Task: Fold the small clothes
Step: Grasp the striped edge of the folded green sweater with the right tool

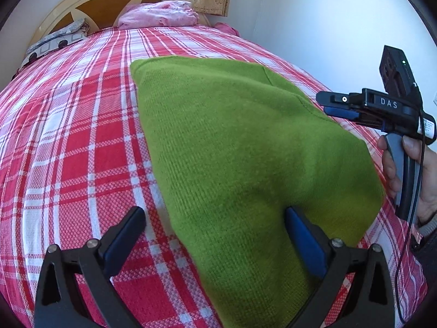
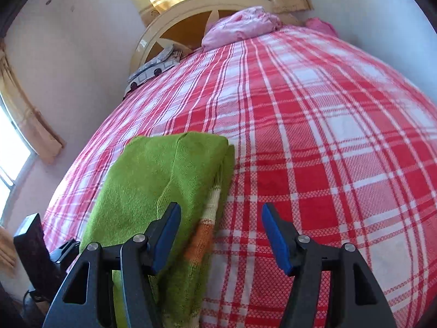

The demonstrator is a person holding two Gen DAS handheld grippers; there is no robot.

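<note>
Right gripper [image 2: 221,235] has its blue-padded jaws apart and empty, nothing but red-and-white plaid bedspread [image 2: 327,164] between them; the folded green knit garment [image 2: 153,180] lies to its left, with the left finger overlapping the garment's right edge in that view, contact unclear. Left gripper [image 1: 215,235] is likewise spread wide and gripping nothing: its right finger sits over the green knit, its left finger over bare plaid, so the garment's near-left edge runs between the jaws. Garment sits mid-bed on the plaid cover, well short of the crumpled pink bedding [image 1: 161,13] at the cream wooden headboard [image 1: 52,19]. Its long axis runs from the grippers toward the headboard, near end wider in the fisheye, far end squared off. An orange-and-cream striped knit band [image 2: 207,227] shows along the right edge in the right wrist view, probably a cuff or hem tucked under, hard to say through the blur. Left wrist view shows the right tool beside the garment's right edge, held by the person's hand [image 1: 393,164]. Judgement: both tools flank the piece, left nearer the near corner, so a next fold across the long axis would start from that near end.
</note>
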